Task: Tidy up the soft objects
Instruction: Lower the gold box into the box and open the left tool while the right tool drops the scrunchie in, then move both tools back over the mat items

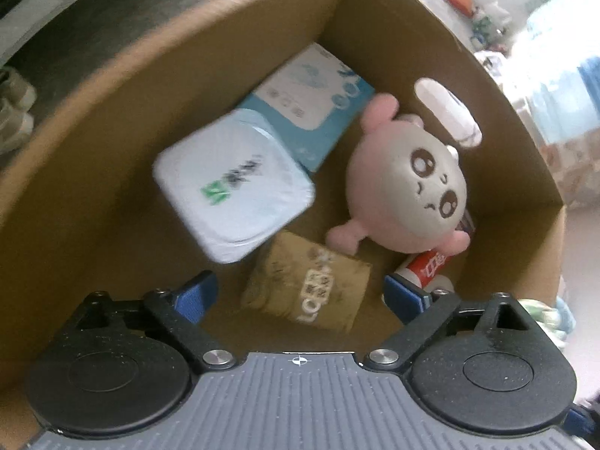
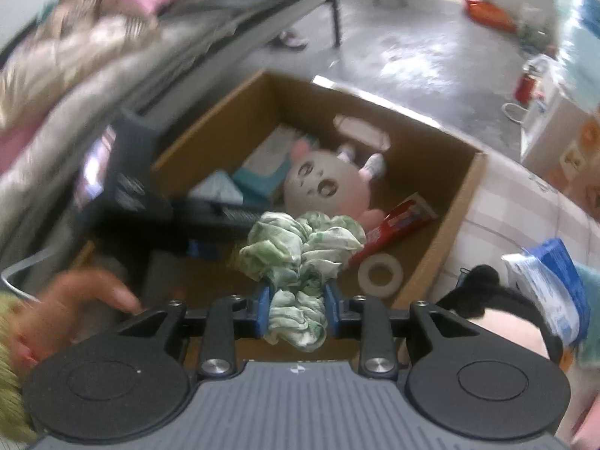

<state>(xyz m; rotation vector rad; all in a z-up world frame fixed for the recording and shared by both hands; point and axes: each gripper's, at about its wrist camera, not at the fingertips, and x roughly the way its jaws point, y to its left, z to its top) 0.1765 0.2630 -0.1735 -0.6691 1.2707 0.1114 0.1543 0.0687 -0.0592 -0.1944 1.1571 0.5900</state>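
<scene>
Right now the right gripper (image 2: 296, 309) is clamped on a green-and-white scrunchie (image 2: 300, 258), blue pads pressing the fabric from both sides, most of the ruffle bulging out ahead of the fingers, hanging over the near edge of the cardboard box (image 2: 442, 221). My read: drop-off step for this item, not yet released. Left gripper (image 1: 300, 294) is spread wide with nothing between the pads, nosed down inside the same box above a small brown kraft carton (image 1: 311, 285). Already in the box: pink round plush (image 1: 405, 183) with an embroidered face, pale blue tissue pack (image 1: 232, 183), a teal-and-white box (image 1: 315, 101) behind it, a red tube (image 1: 427, 266) partly under the plush, a white tape roll (image 2: 380, 273) by the near wall, a white cylindrical thing (image 1: 446, 112) at the far side, too blurred to name. Next move, as I judge it: carry the scrunchie further in past the rim, over the free patch near the tape roll, then let go; watch for a clash with the left tool, which sits in the same opening. Box stands on a pale checked cloth or tile surface (image 2: 498, 217); a black-and-white plush (image 2: 498, 311) and a blue-white packet (image 2: 551, 285) wait outside to the right. Beyond: grey shiny concrete floor (image 2: 412, 45), dark table legs, heaped bedding upper left, clutter along the far wall. Person's hand (image 2: 75, 303) shows at lower left, blurred
</scene>
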